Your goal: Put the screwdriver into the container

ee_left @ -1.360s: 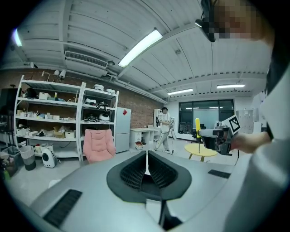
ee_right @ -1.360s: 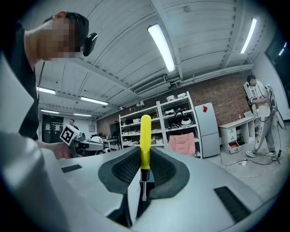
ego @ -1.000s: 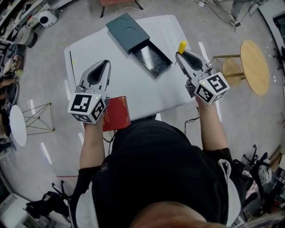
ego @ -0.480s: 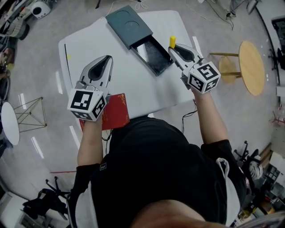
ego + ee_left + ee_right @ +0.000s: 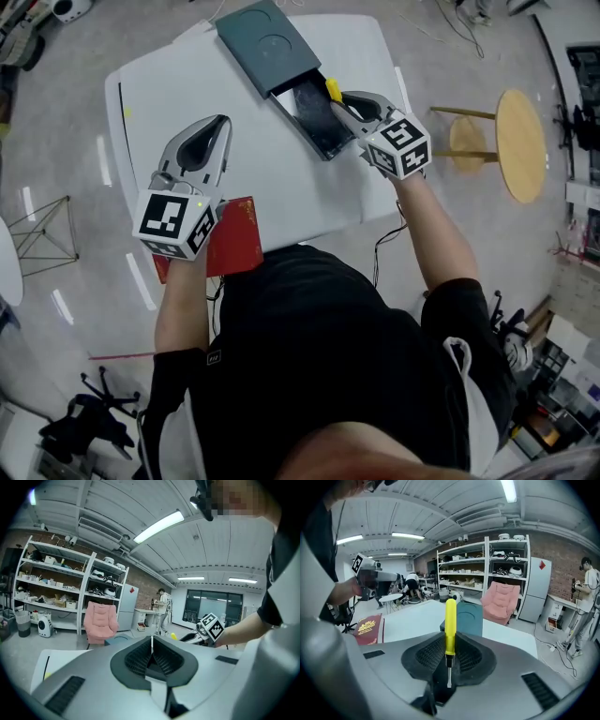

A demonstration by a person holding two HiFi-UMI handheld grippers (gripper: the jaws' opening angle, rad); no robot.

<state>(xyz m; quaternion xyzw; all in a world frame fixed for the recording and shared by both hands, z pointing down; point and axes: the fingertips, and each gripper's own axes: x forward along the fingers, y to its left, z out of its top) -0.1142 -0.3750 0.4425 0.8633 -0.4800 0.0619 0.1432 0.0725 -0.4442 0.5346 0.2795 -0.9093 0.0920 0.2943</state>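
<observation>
The left gripper (image 5: pixel 221 122) hangs over the left half of the white rectangular table (image 5: pixel 169 89), its fingers pressed together with nothing between them (image 5: pixel 151 645). Just right of its marker cube, a red hardcover book (image 5: pixel 236 239) lies at the table's near edge. Farther back, toward the far right, sits a dark grey-green flat container (image 5: pixel 267 42) with its sliding tray (image 5: pixel 314 117) pulled open. The yellow-handled screwdriver (image 5: pixel 333 90) is above the tray's right rim, gripped by the right gripper (image 5: pixel 343 97), whose fingers clamp the handle near its metal shaft (image 5: pixel 450 641). A round wooden side table (image 5: pixel 518 141) stands on the floor at far right.
</observation>
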